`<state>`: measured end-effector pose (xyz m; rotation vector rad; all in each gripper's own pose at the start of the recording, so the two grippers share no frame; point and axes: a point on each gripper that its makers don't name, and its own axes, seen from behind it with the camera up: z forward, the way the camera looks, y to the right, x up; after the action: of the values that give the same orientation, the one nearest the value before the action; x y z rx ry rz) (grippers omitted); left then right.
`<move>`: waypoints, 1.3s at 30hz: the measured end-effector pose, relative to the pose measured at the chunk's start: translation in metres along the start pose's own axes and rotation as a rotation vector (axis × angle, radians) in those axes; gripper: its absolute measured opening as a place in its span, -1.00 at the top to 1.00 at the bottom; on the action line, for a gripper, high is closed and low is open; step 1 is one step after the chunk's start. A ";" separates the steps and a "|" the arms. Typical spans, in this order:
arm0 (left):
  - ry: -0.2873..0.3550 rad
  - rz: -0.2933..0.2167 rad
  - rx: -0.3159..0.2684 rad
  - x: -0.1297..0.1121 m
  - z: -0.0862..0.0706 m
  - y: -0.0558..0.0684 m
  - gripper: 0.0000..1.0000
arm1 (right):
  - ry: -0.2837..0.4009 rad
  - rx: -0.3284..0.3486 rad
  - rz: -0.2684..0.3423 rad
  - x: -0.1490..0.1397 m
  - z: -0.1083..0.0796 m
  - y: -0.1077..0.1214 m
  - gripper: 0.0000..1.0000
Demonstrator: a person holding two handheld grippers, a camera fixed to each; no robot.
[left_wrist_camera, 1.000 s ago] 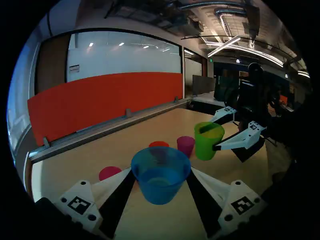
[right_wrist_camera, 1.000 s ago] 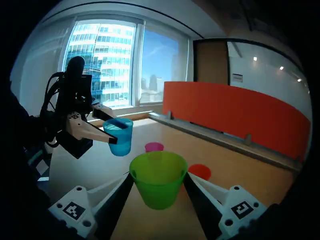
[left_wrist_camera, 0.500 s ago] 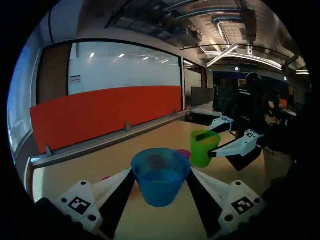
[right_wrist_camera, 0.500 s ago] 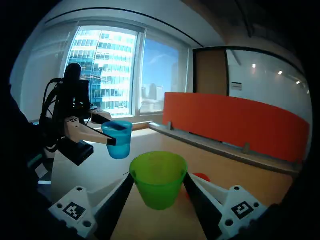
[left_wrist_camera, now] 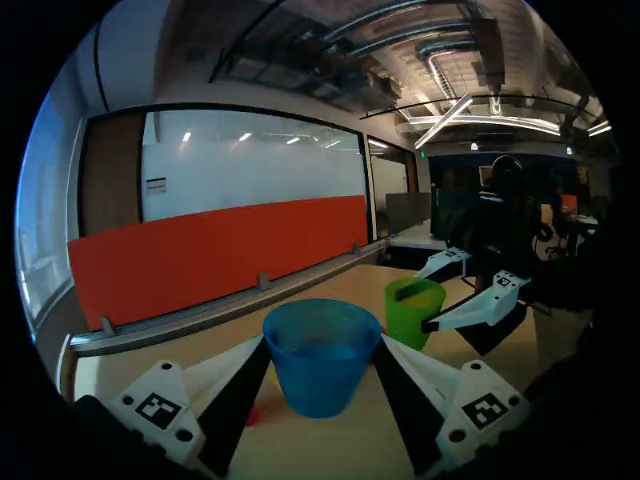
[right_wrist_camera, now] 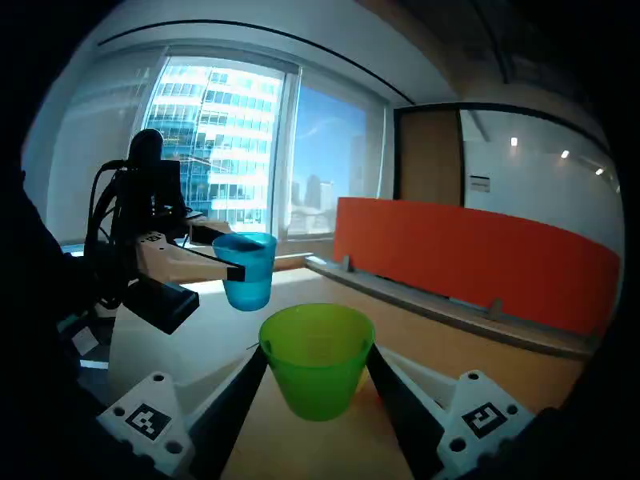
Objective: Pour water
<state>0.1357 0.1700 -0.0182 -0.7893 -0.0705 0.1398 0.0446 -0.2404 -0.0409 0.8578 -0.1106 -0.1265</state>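
The left gripper (left_wrist_camera: 322, 357) has its jaws closed partway on the blue cup (left_wrist_camera: 322, 382), one finger pressing each side of it; the cup sits upright between the jaws, and water (left_wrist_camera: 322, 352) shows through its wall, partway up. Ahead of these jaws and to their right, apart from the blue cup, is the green cup (left_wrist_camera: 411, 314); it is upright too, gripped from the right by the right gripper (left_wrist_camera: 422, 302), whose white fingers (left_wrist_camera: 478, 304) reach back to a dark body. Under both cups lies the tan table (left_wrist_camera: 322, 452); an orange panel (left_wrist_camera: 216, 250) runs along its far edge.

In the right gripper view, the right gripper (right_wrist_camera: 318, 364) has its jaws closed partway on the green cup (right_wrist_camera: 318, 376), both fingers against its sides; the cup stands upright between them, its mouth open to the camera. Ahead of these jaws and to their left, the blue cup (right_wrist_camera: 248, 276) is held clear of the table (right_wrist_camera: 448, 352) by the left gripper (right_wrist_camera: 237, 270), with dark cables trailing behind that gripper; the two cups are near each other but not touching. Beyond them a window (right_wrist_camera: 228, 152) shows tall buildings; the orange panel (right_wrist_camera: 480, 264) lies to the right.
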 end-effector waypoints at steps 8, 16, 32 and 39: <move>0.028 0.078 0.015 0.013 -0.001 0.006 -0.71 | 0.009 0.021 -0.004 0.007 -0.001 -0.007 -0.79; 0.033 0.143 0.039 0.025 -0.001 0.003 -0.71 | 0.016 0.034 0.000 0.010 -0.001 -0.013 -0.79; 0.025 0.308 0.056 0.041 0.001 0.010 -0.71 | 0.020 0.065 0.004 0.012 0.000 -0.025 -0.79; 0.016 0.405 0.070 0.049 0.003 0.009 -0.71 | 0.018 0.082 0.004 0.011 0.003 -0.030 -0.79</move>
<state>0.1824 0.1861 -0.0223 -0.7270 0.1100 0.5170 0.0529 -0.2635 -0.0616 0.9399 -0.1008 -0.1107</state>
